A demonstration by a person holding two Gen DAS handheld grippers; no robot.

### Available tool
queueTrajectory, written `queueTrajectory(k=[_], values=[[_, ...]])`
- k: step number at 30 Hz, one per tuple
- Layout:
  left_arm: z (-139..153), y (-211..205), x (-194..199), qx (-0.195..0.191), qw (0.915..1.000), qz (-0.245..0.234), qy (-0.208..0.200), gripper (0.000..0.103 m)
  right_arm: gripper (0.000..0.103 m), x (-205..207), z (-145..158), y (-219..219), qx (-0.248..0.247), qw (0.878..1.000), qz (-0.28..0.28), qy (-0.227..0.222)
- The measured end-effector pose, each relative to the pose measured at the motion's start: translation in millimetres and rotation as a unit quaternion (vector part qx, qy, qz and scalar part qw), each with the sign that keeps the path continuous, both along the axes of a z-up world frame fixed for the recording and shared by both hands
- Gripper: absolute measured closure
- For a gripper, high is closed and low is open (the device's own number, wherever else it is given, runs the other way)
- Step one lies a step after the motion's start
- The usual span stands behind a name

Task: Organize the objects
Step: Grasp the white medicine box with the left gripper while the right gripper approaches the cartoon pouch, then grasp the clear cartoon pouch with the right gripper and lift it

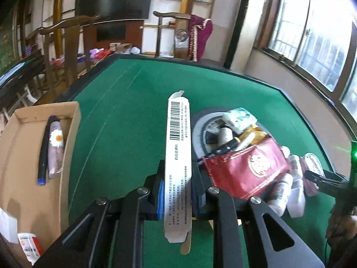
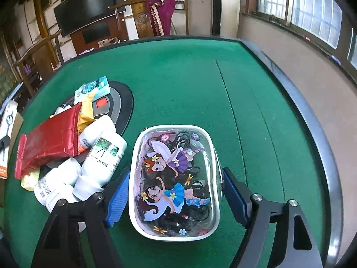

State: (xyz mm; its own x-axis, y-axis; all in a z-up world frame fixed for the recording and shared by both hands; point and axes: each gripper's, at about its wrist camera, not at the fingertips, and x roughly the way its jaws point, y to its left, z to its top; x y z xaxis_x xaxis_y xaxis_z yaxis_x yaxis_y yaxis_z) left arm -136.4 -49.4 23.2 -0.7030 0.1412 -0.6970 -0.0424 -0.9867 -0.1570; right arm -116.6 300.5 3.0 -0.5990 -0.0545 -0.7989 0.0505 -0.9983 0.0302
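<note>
Green felt covers the bench, with a cardboard tray at the left edge of the left view. Centre-low in the right view, a lidded box sits between the released right claw, pads apart from its sides, long axis along the fingers. The left claw is clenched on a slim carton, tray to its left, nearer this hand.
</note>
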Motion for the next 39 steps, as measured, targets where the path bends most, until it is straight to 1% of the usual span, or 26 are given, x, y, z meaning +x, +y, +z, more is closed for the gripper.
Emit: queueTrajectory(k=[4,7,10,11,16,19,24,28,32,34,37,38,39], values=[[0.0,4.6,1.2,0.008,0.9998,-0.015,0.003,0.085,0.022,0.8,0.4,-3.2,0.014,1.0,0.001,0.002],[0.5,10.0,1.6,0.006,0.9997,-0.022,0.009,0.085,0.021,0.2,-0.2,-6.1,0.023,1.0,-0.001,0.007],[-0.2,15.1,2.8,0.02,0.9991,-0.037,0.01,0.085,0.016,-0.5,-0.1,-10.0,0.037,0.999,-0.005,0.012],[0.2,17.6,3.7,0.022,0.9987,-0.044,0.012,0.085,0.016,-0.2,0.5,-10.6,0.039,0.999,-0.005,0.014],[4.7,33.2,13.4,0.02,0.9965,-0.072,0.036,0.085,0.015,-0.5,1.7,-9.4,0.042,0.999,-0.01,0.014],[4.0,37.4,15.6,0.023,0.9953,-0.084,0.041,0.085,0.014,0.1,3.8,-10.5,0.052,0.998,-0.01,0.016],[-2.0,37.4,12.4,0.035,0.9948,-0.091,0.03,0.085,0.012,0.4,2.5,-12.6,0.058,0.998,-0.006,0.018],[-6.7,36.9,9.7,0.04,0.9947,-0.093,0.02,0.085,0.012,-0.9,1.6,-8.0,0.041,0.999,-0.008,0.014],[-8.1,36.6,8.2,0.041,0.9948,-0.092,0.017,0.085,0.01,2.4,8.7,-10.2,0.054,0.998,-0.008,0.025],[-8.7,37.1,6.8,0.041,0.9948,-0.092,0.015,0.085,0.008,0.1,3.7,-13.6,0.064,0.998,-0.003,0.014],[-9.8,36.2,5.6,0.043,0.9948,-0.092,0.014,0.085,0.009,-4.4,-6.5,-16.8,0.084,0.996,-0.002,-0.002],[-10.5,35.9,5.9,0.043,0.9946,-0.093,0.013,0.085,0.016,-4.3,-8.5,-16.1,0.081,0.997,0.0,-0.003],[-10.4,35.7,6.2,0.043,0.9946,-0.093,0.014,0.085,0.017,-4.0,-8.5,-13.9,0.072,0.997,-0.002,-0.001]])
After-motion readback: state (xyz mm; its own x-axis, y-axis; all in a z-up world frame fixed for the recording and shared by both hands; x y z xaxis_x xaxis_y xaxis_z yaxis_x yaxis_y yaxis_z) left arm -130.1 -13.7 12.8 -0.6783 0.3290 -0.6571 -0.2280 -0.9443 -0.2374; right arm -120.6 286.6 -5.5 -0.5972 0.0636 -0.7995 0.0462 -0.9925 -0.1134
